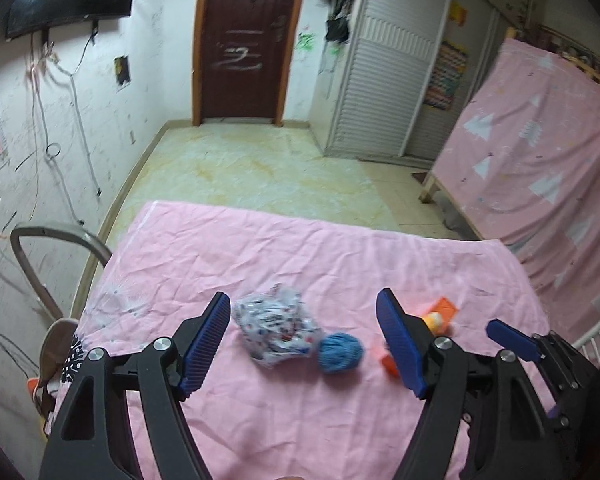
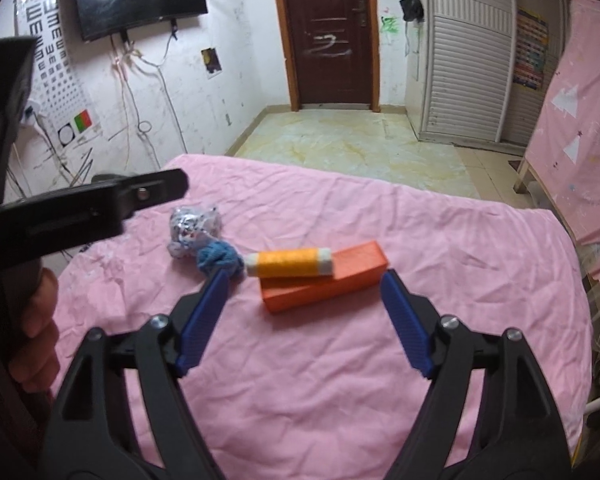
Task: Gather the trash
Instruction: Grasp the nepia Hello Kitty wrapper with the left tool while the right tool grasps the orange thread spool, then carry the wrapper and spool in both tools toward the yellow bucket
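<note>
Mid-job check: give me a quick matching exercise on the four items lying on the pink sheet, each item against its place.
Items:
1. crumpled wrapper
2. blue yarn ball
3. orange thread spool
4. orange box

Places:
A. lying on top of the box
B. underneath the spool
C. farthest left in the right wrist view
D. between wrapper and spool

Pairs: 1-C, 2-D, 3-A, 4-B

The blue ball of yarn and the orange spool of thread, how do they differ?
The blue ball of yarn is round, thick and loosely wound; the orange spool of thread is a neat cylinder with white ends. The ball lies on the pink sheet; the spool lies across an orange box.
</note>
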